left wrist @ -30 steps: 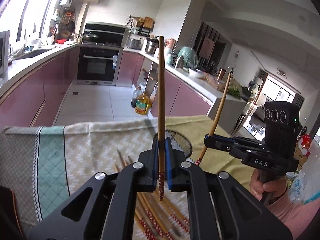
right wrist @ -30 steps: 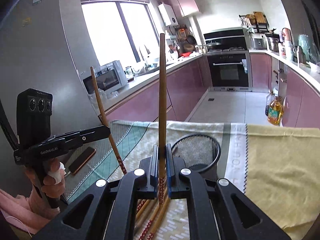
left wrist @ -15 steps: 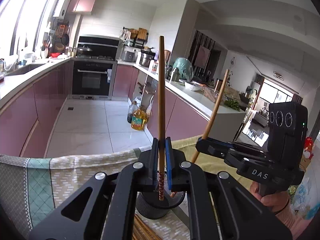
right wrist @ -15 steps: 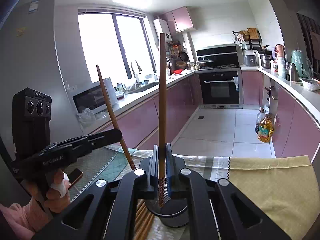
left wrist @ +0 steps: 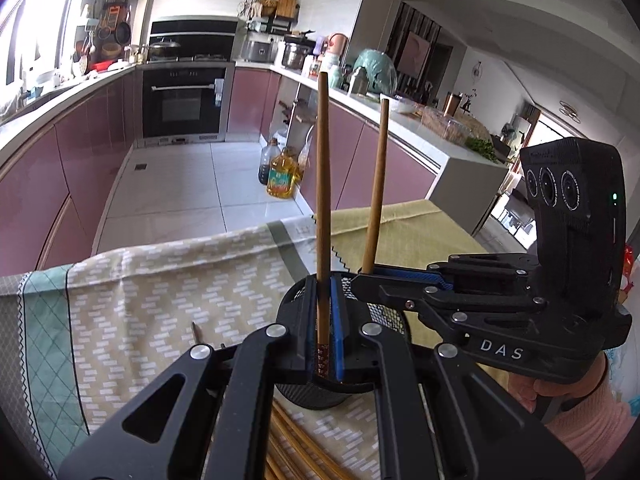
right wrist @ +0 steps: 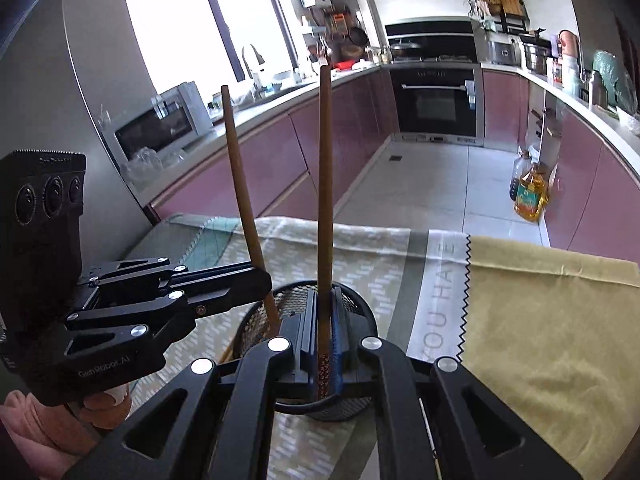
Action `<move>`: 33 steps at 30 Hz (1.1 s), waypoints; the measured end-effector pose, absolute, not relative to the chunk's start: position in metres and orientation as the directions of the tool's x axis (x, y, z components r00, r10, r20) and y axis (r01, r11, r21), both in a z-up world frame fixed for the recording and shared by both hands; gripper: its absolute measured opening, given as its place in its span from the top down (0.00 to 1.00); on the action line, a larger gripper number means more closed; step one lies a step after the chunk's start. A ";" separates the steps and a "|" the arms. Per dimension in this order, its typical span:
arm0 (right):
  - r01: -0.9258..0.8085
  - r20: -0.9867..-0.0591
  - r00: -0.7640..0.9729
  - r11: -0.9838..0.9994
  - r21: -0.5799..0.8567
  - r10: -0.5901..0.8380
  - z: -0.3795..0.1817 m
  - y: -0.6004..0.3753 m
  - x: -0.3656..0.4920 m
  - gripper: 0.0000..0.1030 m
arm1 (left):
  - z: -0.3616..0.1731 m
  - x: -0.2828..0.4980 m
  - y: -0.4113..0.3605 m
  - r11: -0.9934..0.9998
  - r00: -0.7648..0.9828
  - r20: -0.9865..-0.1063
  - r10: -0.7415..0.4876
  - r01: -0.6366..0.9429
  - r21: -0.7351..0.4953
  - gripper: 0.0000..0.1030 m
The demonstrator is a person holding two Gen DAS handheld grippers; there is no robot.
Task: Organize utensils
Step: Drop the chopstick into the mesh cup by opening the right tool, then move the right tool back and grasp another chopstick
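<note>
Two tongs, each pinching one chopstick upright, both over the black mesh cup (left wrist: pixel 308 394) that stands on the cloth-covered counter (left wrist: pixel 152 304). Left tongs (left wrist: pixel 323 336) are pressed together on the left chopstick (left wrist: pixel 322 208); its red patterned end hangs just inside the cup rim. Right tongs (right wrist: pixel 323 344) are likewise clamped on the right chopstick (right wrist: pixel 325 200), its patterned end down inside the cup mouth. From the left wrist view the right tongs reach in from the right side of the cup, chopstick leaning slightly, plain end up. From the right wrist view the left tongs come in from the left of the cup, chopstick tilted, lower part crossing the rim into the cup; whether either tip touches the cup bottom is hard to tell, hidden by the jaws. More loose chopsticks (left wrist: pixel 296 452) lie on the cloth just on the near side of the cup. Beyond the cup the cloth changes from a pale patterned piece to a mustard-yellow piece (right wrist: pixel 540 320) on its right. A hand (left wrist: pixel 560 384) in a pink sleeve grips the right handle.
</note>
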State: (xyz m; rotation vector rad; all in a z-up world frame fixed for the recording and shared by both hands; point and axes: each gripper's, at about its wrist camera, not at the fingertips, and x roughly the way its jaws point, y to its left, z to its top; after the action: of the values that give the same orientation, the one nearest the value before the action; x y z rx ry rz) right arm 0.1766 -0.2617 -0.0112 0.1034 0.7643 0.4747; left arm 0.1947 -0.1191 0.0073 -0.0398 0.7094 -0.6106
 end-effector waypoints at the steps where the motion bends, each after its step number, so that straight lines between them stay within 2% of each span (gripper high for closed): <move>1: -0.374 -0.648 0.616 0.890 0.259 0.448 -0.013 -0.260 0.178 0.94 | 0.002 0.199 -0.118 0.827 0.589 -0.604 -0.537 0.509 -0.239 0.93; 12: -0.345 -0.650 0.620 0.897 0.276 0.439 -0.016 -0.257 0.184 0.92 | -0.013 0.211 -0.117 0.840 0.590 -0.618 -0.520 0.486 -0.243 0.92; 15: -0.337 -0.636 0.635 0.898 0.282 0.438 -0.013 -0.261 0.181 0.86 | -0.010 0.204 -0.112 0.845 0.602 -0.611 -0.515 0.476 -0.244 0.91; 27: -0.427 -0.523 0.690 0.865 0.263 0.500 0.012 -0.266 0.122 0.65 | 0.009 0.141 -0.047 0.891 0.737 -0.507 -0.446 0.415 -0.181 0.45; 30: -0.461 -0.522 0.672 0.848 0.260 0.525 0.007 -0.263 0.103 0.63 | 0.000 0.127 -0.031 0.907 0.746 -0.524 -0.410 0.391 -0.154 0.42; 33: -0.466 -0.563 0.634 0.843 0.268 0.529 -0.012 -0.257 0.093 0.63 | -0.015 0.117 -0.021 0.917 0.731 -0.564 -0.384 0.373 -0.141 0.42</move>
State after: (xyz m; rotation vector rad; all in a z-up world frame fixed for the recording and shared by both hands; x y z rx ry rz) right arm 0.0931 -0.2567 -0.0125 0.1000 0.6755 0.5701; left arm 0.1169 -0.0211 -0.0154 -0.0186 0.6246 -0.4171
